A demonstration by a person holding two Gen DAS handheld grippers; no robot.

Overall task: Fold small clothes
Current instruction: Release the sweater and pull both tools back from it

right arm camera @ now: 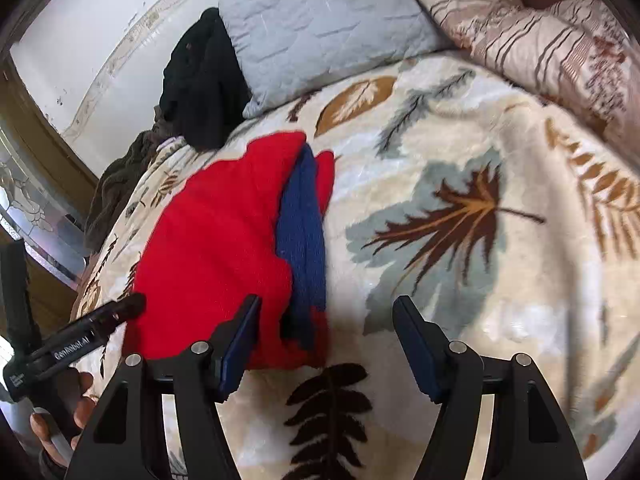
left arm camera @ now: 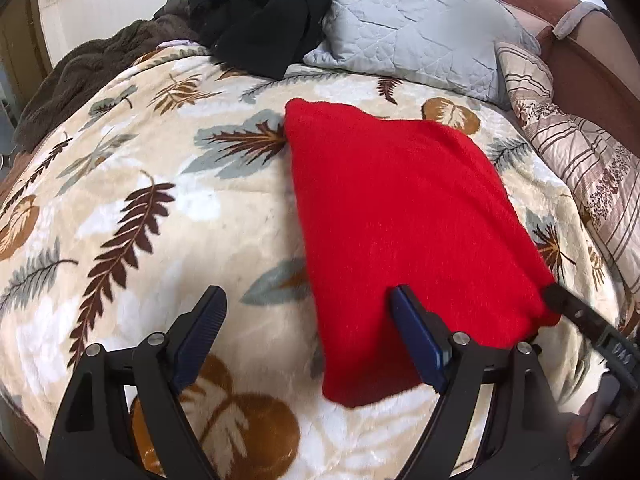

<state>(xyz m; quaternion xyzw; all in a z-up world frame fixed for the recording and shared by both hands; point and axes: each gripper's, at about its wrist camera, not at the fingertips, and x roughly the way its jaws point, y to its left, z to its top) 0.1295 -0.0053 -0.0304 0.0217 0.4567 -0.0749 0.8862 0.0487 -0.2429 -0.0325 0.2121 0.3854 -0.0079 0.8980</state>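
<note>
Already well along, by the look of it. Red garment (left arm camera: 404, 216) lies on the leaf-print blanket (left arm camera: 160, 184) as a compact, roughly rectangular block, edges mostly straight, top surface smooth. Right wrist view shows stacked layers along its right side: red over a blue band (right arm camera: 302, 236) over more red (a lining, or a second piece tucked in; cannot tell which).

Left gripper (left arm camera: 308, 320): jaws spread wide, nothing between them. Its right finger (left arm camera: 416, 340) sits over the near edge of the red block; touching or just above, cannot tell. Right gripper (right arm camera: 326, 332): jaws likewise spread, empty, left finger (right arm camera: 240, 344) over the near corner of the garment, right finger above bare blanket.

Judgement: main folds are done. Left to do, perhaps one more fold in half or a squaring of the uneven layered edge, then setting it aside. A black heap of clothing (left arm camera: 260, 4) lies by the grey pillow (left arm camera: 412, 24) at the far end, well apart from the red block, and may be next in line (whether it counts as small clothes, unknown).

Orientation: long axis runs from the grippers away toward the pillows, slanting slightly leftward in the left wrist view. Short edges face near and far; layered open edge faces the right gripper's side.
</note>
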